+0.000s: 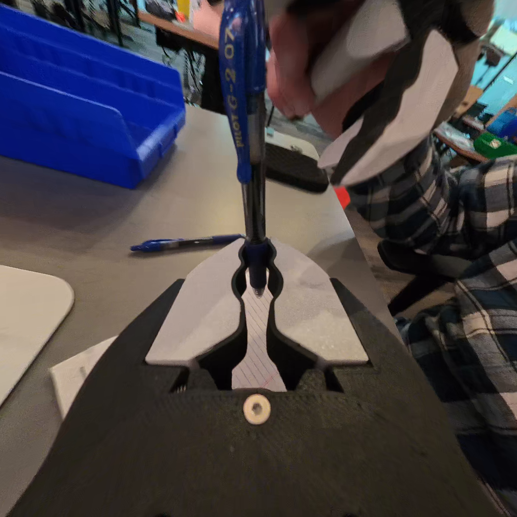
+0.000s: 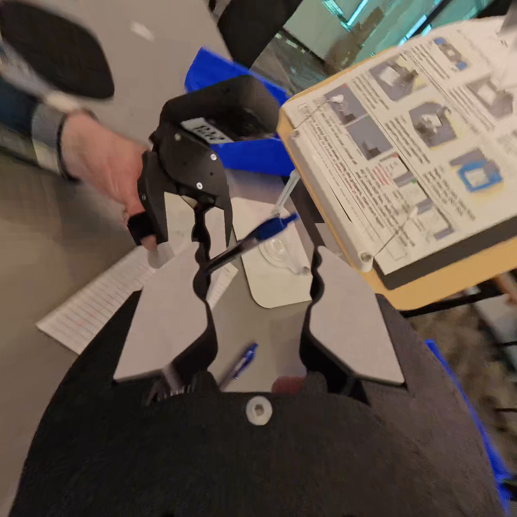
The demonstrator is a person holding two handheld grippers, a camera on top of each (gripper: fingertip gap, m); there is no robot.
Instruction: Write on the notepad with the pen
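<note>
Two pens: left hand-held gripper (image 1: 257,258) pinches one pen (image 1: 253,173); right hand-held gripper (image 2: 258,268) spread, empty.

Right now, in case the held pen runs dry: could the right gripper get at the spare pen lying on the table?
Probably yes. The right gripper is open and holds nothing, and the spare pen lies bare on the table below its fingers, nothing covering it.

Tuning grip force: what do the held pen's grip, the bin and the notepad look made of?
Pen grip: looks like matte dark blue rubber, dull beside the glossy clear plastic barrel; left gripper clamps it. Bin: blue moulded plastic, smooth sheen, rigid dividers. Notepad: white ruled paper, matte.
</note>
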